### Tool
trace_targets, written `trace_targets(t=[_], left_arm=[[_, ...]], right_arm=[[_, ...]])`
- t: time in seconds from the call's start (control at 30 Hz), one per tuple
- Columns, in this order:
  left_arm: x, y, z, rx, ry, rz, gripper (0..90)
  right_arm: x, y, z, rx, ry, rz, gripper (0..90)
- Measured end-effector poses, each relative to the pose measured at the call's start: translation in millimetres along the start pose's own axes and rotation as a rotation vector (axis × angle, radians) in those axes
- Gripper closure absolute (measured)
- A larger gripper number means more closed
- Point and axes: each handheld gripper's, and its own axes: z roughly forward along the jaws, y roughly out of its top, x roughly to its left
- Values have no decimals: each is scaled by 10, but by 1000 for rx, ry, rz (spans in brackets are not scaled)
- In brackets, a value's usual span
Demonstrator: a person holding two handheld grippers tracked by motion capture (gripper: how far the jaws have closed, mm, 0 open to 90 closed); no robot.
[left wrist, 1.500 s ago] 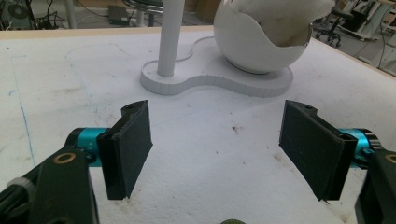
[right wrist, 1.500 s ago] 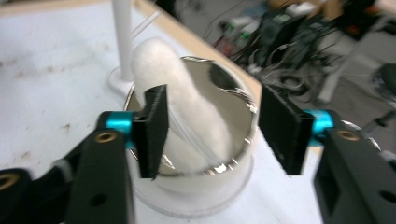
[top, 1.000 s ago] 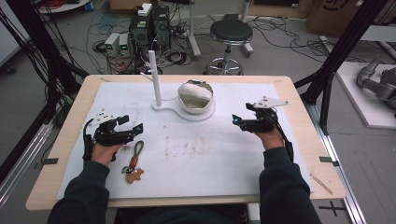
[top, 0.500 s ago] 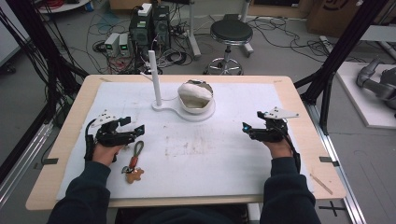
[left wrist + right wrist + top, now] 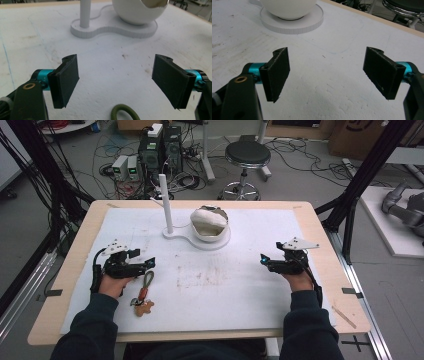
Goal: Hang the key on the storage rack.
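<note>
White foam table (image 5: 240, 290): both your grippers gape; take the light, floppy keychain (image 5: 142, 296) by its green loop (image 5: 125, 113), left gripper (image 5: 148, 263).

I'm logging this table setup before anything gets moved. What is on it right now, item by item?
Keychain: one, green loop with red piece and brown gingerbread figure, near left of the mat, just beside the left gripper.
Stand: one, white, flat base at the far middle of the mat.
Post: one, white, upright on the stand's left end.
Bowl: one, white, on the stand's right end.
Mat: one, white, covering the table.
Table: one, light wood.
Left gripper: one, black, open, at the left.
Right gripper: one, black, open, at the right.
</note>
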Motion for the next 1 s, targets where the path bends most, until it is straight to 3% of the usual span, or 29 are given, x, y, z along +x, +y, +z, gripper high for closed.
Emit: trace_targets(t=[0.03, 0.13, 0.27, 0.37, 0.43, 0.47, 0.63, 0.7, 0.73, 0.8, 0.83, 1.0], left_arm=[[-39, -10, 1, 40, -7, 15, 238], [-96, -48, 8, 90, 8, 20, 269], [-140, -64, 5, 113, 8, 15, 268], [-212, -80, -41, 157, 58, 29, 268], [-222, -93, -49, 177, 70, 36, 272], [-229, -110, -57, 204, 73, 40, 330], [-264, -166, -56, 301, 93, 55, 414], [-316, -194, -25, 364, 75, 92, 506], [-316, -194, -25, 364, 75, 92, 527], [-348, -173, -16, 381, 102, 130, 568], [-338, -162, -15, 381, 81, 135, 681], [-300, -140, 0, 365, 77, 126, 787]], right_arm=[[-2, -6, -2, 0, 1, 3, 220], [-17, -22, -4, -3, 5, 7, 220], [-30, -34, 2, -6, 19, 22, 244], [-22, -33, 8, -12, 28, 18, 244], [-17, -33, 13, -11, 28, 20, 243], [-17, -36, 21, -3, 30, 17, 244], [-9, -36, 27, 2, 31, 16, 244], [-7, -36, 25, 4, 28, 18, 244], [-9, -36, 25, 8, 27, 15, 244], [-7, -37, 28, 9, 25, 17, 244], [-4, -39, 35, 10, 27, 14, 244], [-5, -46, 32, 15, 26, 9, 246]])
